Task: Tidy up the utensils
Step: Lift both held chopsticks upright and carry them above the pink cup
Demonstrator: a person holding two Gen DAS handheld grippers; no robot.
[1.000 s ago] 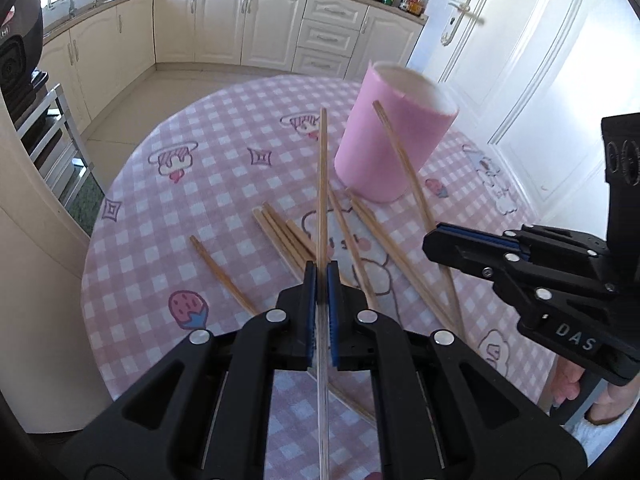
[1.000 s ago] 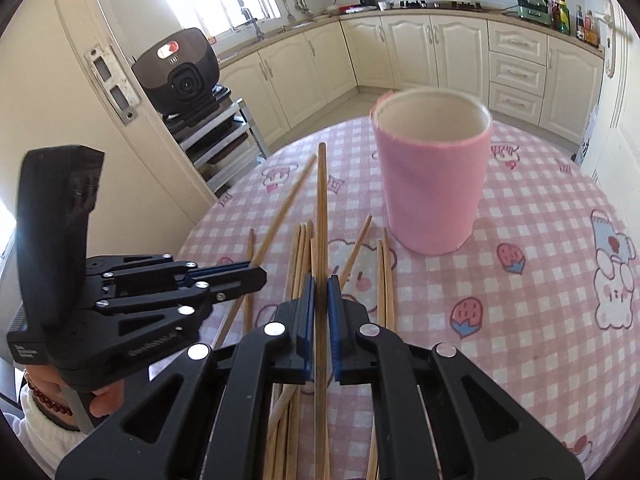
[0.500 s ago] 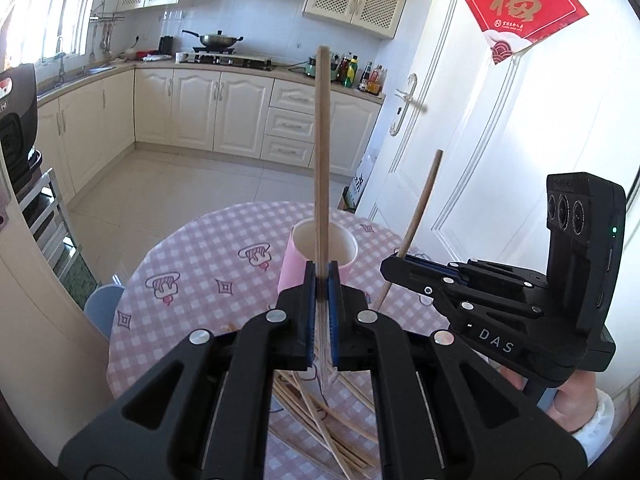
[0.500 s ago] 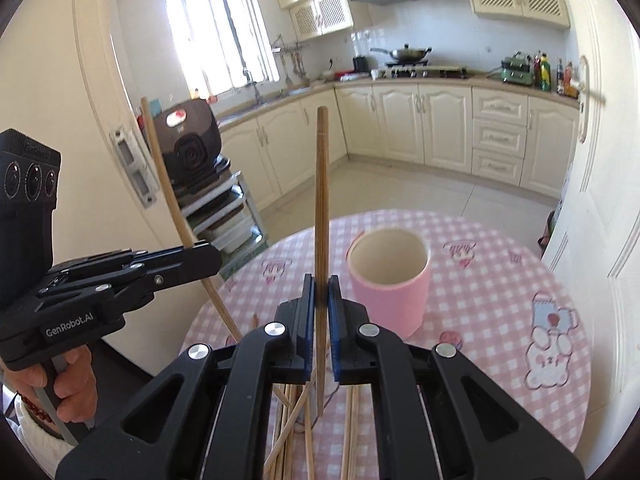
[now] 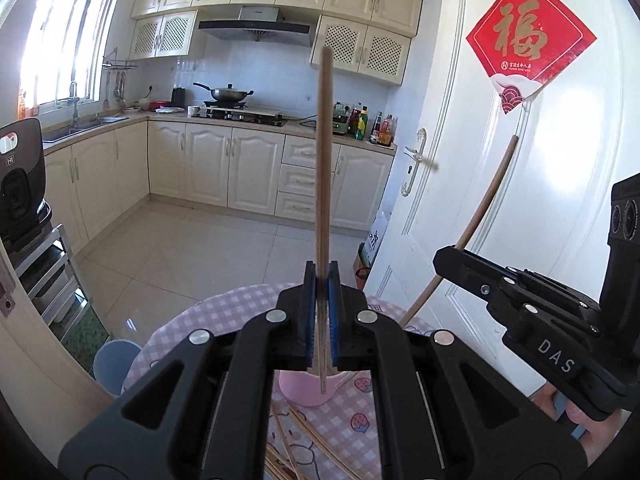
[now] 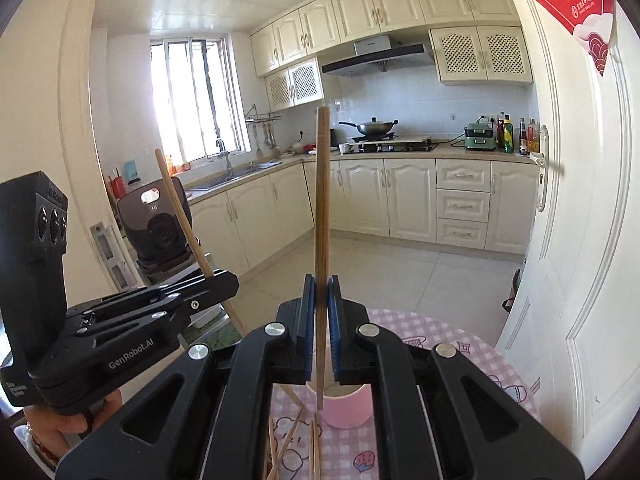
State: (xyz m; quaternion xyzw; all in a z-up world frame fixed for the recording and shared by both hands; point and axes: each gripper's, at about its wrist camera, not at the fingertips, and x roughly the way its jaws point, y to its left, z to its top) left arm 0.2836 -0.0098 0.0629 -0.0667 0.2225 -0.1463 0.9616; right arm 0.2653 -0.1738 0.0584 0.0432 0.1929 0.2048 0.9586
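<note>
Left gripper (image 5: 321,312): my jaws clamp a slim brown chopstick (image 5: 323,184), upright.
Right gripper (image 6: 320,316): jaws clamp its chopstick (image 6: 321,216), pink cup (image 6: 346,410) below.

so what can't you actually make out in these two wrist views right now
- Pink cup: its mouth and inside are hidden in both wrist views by that camera's own gripper.
- Loose chopsticks on the table: only short bits show; the gripper bodies and bottom edge cut off the rest, so no count.
- Bottles on the counter: too small to read.
</note>
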